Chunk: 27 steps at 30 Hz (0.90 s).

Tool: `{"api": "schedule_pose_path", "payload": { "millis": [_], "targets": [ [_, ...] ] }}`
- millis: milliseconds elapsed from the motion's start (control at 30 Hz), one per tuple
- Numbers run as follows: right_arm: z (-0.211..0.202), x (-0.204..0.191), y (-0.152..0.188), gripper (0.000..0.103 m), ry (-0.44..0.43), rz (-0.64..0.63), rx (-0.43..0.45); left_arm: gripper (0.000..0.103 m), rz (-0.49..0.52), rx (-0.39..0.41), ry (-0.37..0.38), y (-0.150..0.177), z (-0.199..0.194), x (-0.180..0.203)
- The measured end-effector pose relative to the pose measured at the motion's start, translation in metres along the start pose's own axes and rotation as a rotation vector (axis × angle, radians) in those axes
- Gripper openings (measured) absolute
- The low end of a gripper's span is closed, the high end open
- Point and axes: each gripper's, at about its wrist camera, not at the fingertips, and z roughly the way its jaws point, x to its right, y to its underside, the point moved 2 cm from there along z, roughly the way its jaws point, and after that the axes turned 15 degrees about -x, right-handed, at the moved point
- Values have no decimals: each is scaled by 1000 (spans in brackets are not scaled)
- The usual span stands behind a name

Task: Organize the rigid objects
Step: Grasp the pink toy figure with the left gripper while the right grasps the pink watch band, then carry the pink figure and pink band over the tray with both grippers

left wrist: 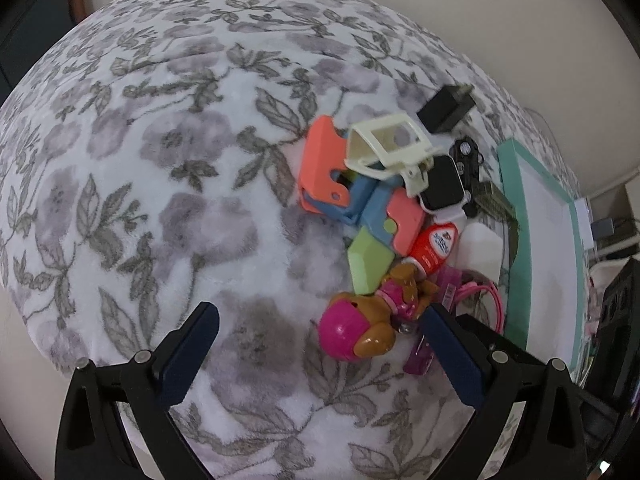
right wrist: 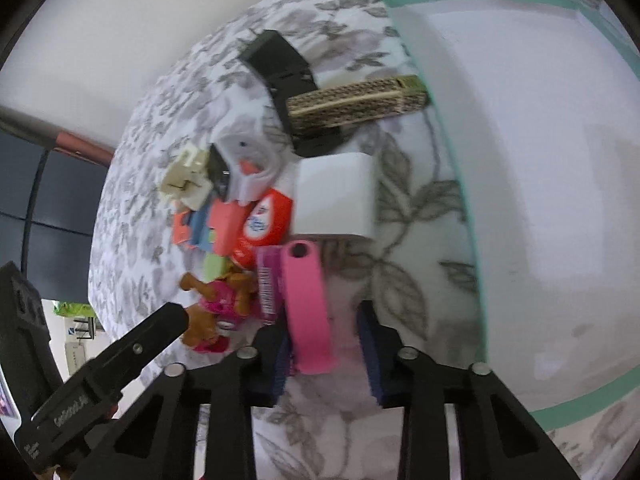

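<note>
A pile of small rigid objects lies on a floral blanket (left wrist: pixel 180 200): a coral and blue plastic toy (left wrist: pixel 340 184), a cream frame clip (left wrist: pixel 392 146), a smartwatch (left wrist: pixel 442 184), a black charger (left wrist: pixel 446 110), a red tube (left wrist: pixel 432 248), a green block (left wrist: pixel 368 264) and a pink puppy figure (left wrist: pixel 368 320). My left gripper (left wrist: pixel 320 344) is open, its right finger beside the puppy. My right gripper (right wrist: pixel 324 344) is open around a pink band (right wrist: pixel 306 308), whose end lies between the fingers. A white block (right wrist: pixel 336 200) and a patterned bar (right wrist: pixel 356 104) lie ahead.
A shallow white tray with a teal rim (right wrist: pixel 472 208) lies right of the pile; it also shows in the left wrist view (left wrist: pixel 516 216). A purple comb (right wrist: pixel 268 284) lies beside the pink band. The left gripper's finger (right wrist: pixel 132 352) shows at lower left.
</note>
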Motion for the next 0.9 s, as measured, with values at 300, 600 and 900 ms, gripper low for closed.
{"api": "schedule_pose_path", "payload": {
  "millis": [300,600,900],
  "targets": [
    [-5,1,0,17,17,-17,24,63,59,-26,3,1,8,11],
    [-6,-3,2,16,41,-32,35,49,118,-10,17,1,9,26],
    [-5,-1,3,16,54,-35,28,49,137,-11,13,2,11,32]
  ]
}}
